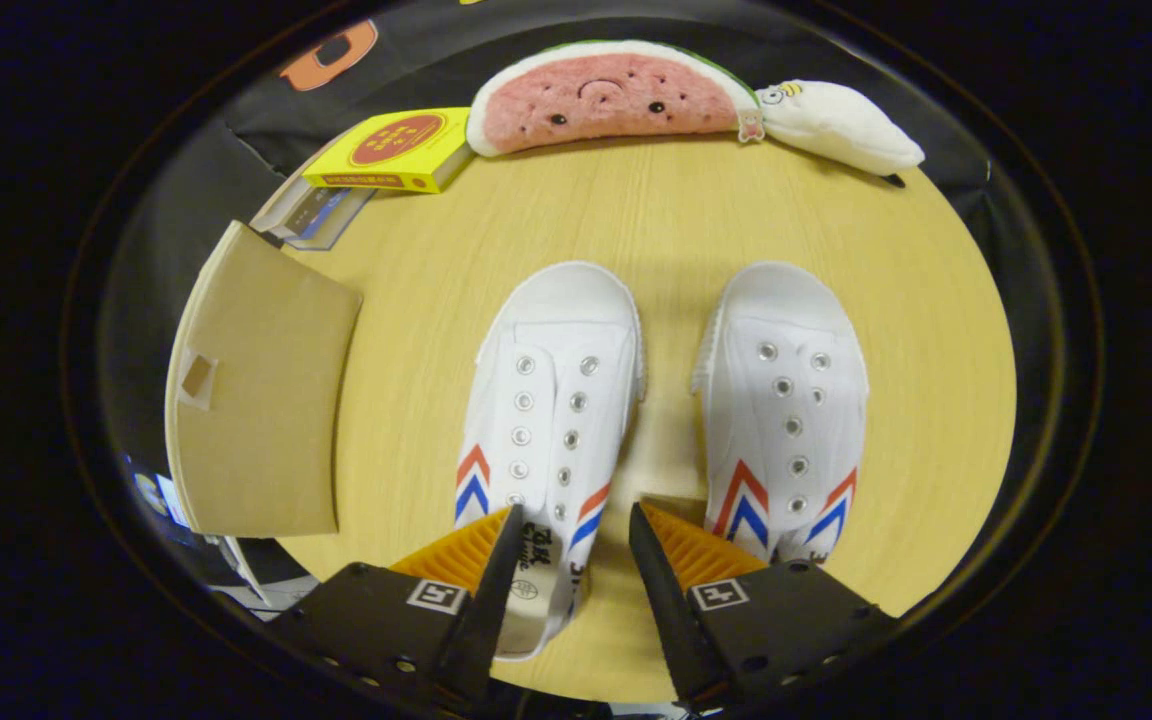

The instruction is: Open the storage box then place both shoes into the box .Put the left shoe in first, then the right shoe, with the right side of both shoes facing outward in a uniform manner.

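Two white canvas shoes with red and blue chevrons stand side by side on the round wooden table (656,200), toes pointing away from me. The left shoe (551,400) has its heel opening reaching down between my fingers. The right shoe (786,410) lies just beyond my right finger. My gripper (572,525) is open, hovering over the left shoe's heel; one finger is above the shoe's outer side, the other over the gap between the shoes. A brown cardboard storage box (256,400) with its lid closed sits to the left of the shoes.
At the far table edge lie a watermelon-slice plush (606,95) and a white plush (841,125). A yellow box (396,150) rests on a clear case behind the storage box. Bare tabletop stretches between the shoes and the plush toys.
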`<state>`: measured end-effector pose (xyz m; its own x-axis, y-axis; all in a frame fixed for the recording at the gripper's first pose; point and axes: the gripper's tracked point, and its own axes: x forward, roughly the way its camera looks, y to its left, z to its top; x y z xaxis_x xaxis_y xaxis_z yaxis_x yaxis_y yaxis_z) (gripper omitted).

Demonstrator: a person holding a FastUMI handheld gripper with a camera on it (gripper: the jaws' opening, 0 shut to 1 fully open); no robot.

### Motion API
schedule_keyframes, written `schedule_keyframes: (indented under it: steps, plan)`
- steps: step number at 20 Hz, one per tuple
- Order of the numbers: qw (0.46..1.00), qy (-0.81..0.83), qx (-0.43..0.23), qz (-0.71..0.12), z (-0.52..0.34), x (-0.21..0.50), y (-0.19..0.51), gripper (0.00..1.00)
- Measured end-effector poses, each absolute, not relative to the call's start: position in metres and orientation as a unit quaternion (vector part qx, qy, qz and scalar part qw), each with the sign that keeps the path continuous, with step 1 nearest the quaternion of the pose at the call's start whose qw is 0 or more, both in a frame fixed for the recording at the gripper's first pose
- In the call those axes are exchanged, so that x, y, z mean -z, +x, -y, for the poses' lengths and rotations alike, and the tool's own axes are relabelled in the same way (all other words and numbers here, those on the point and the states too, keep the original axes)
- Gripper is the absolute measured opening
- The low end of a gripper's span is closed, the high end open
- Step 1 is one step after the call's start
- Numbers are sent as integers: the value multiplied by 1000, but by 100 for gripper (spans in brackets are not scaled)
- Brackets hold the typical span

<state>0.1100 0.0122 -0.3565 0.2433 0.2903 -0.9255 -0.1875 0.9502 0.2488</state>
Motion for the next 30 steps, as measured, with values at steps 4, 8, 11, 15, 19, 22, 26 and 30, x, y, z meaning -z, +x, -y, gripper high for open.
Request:
schedule_keyframes:
  steps: [4,8,11,15,19,22,26,30]
  plan:
    - [773,76,-154,-611,-20,357,108,51]
    - [770,68,-139,-619,-14,362,109,25]
    - [767,94,-137,-620,-13,353,107,4]
    - [761,147,-136,-618,-23,353,99,0]
    - [759,170,-142,-612,-31,348,90,0]
    - [764,172,-154,-603,-36,336,86,0]
    - [776,165,-173,-584,-50,305,79,0]
    - [788,168,-192,-560,-74,259,68,0]
